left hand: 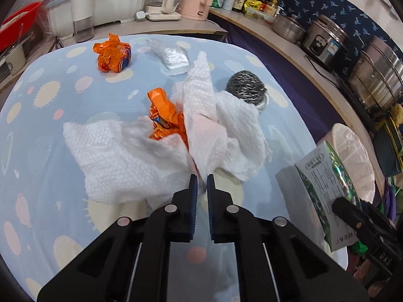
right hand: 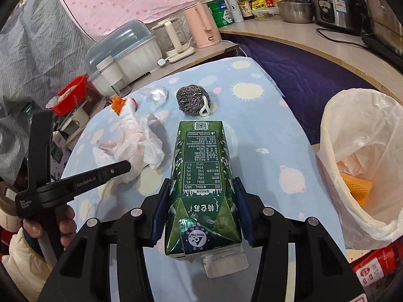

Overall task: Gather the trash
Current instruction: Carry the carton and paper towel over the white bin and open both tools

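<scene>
A crumpled white paper towel [left hand: 126, 156] lies mid-table, partly covering an orange wrapper [left hand: 163, 118]. My left gripper [left hand: 201, 180] is shut on a fold of the towel, which rises in a peak from its tips. The right wrist view shows the left gripper [right hand: 126, 167] at the paper towel [right hand: 133, 146]. My right gripper [right hand: 200, 182] is shut on a green drink carton [right hand: 201, 166], held above the table with its cap end toward the camera. The carton [left hand: 325, 188] also shows at the right of the left wrist view. A second orange wrapper [left hand: 113, 55] and a silver foil wrapper [left hand: 173, 56] lie farther back.
A bin lined with a white bag [right hand: 335, 125] stands off the table's right edge, with orange trash inside. A steel scrubber [left hand: 245, 89] rests on the blue patterned tablecloth [left hand: 50, 125]. Kettles, bottles and pots [left hand: 327, 40] line the counters behind. A person's hand [right hand: 66, 224] holds the left gripper.
</scene>
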Demonstrator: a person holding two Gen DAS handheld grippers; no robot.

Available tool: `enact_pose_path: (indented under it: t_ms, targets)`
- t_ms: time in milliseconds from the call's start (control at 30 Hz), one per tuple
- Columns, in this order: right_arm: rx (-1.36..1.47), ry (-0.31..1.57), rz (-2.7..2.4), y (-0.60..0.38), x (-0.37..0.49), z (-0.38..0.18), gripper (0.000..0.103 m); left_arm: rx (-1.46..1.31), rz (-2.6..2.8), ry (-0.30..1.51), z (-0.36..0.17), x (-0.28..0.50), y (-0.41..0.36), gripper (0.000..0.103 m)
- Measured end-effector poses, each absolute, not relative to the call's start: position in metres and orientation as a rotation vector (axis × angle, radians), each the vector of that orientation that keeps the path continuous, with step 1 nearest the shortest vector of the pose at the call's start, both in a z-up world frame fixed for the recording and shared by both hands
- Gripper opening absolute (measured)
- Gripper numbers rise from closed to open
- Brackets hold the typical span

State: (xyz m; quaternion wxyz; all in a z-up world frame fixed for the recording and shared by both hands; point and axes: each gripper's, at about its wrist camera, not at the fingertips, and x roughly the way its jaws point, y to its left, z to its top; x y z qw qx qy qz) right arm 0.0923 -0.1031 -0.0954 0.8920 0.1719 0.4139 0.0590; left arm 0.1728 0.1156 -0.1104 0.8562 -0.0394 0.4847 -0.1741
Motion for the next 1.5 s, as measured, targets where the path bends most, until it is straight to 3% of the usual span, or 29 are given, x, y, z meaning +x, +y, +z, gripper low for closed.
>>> enact_pose_path:
  t_ms: [200, 467, 500, 567, 600, 633, 700, 867, 933, 967, 1500]
  targets:
    - [0.358, 0.846, 0.133, -0.101, 0.081, -0.09, 0.047, -0.059, -0.424, 1.013, -0.101, 0.141, 0.117, 0.0]
    - [0.369, 0.821, 0.109, -0.106, 0.066, -0.081, 0.047, -0.088, -0.436, 1.033, -0.099, 0.118, 0.123, 0.001]
    - [0.371, 0.821, 0.105, -0.107, 0.065, -0.081, 0.047, -0.093, -0.423, 1.031, -0.098, 0.12, 0.124, 0.003]
    - [0.377, 0.816, 0.095, -0.111, 0.063, -0.08, 0.047, -0.115, -0.406, 1.029, -0.098, 0.126, 0.125, 0.02]
    - [0.382, 0.813, 0.092, -0.113, 0.062, -0.079, 0.047, -0.129, -0.39, 1.023, -0.097, 0.13, 0.126, 0.036]
    - [0.386, 0.811, 0.089, -0.114, 0.062, -0.079, 0.047, -0.139, -0.369, 1.012, -0.098, 0.135, 0.126, 0.041]
    - [0.392, 0.807, 0.084, -0.117, 0.061, -0.079, 0.047, -0.15, -0.353, 1.009, -0.1, 0.145, 0.124, 0.041]
    - [0.403, 0.805, 0.074, -0.121, 0.061, -0.079, 0.047, -0.125, -0.322, 1.012, -0.113, 0.17, 0.11, 0.035]
    - [0.407, 0.802, 0.071, -0.122, 0.061, -0.079, 0.047, -0.123, -0.33, 1.035, -0.118, 0.177, 0.107, 0.008]
    - [0.407, 0.801, 0.07, -0.123, 0.06, -0.079, 0.047, -0.121, -0.336, 1.05, -0.121, 0.179, 0.105, 0.004]
    - [0.422, 0.759, 0.016, -0.139, 0.046, -0.06, 0.047, -0.112, -0.538, 0.979, -0.058, 0.109, 0.087, 0.001]
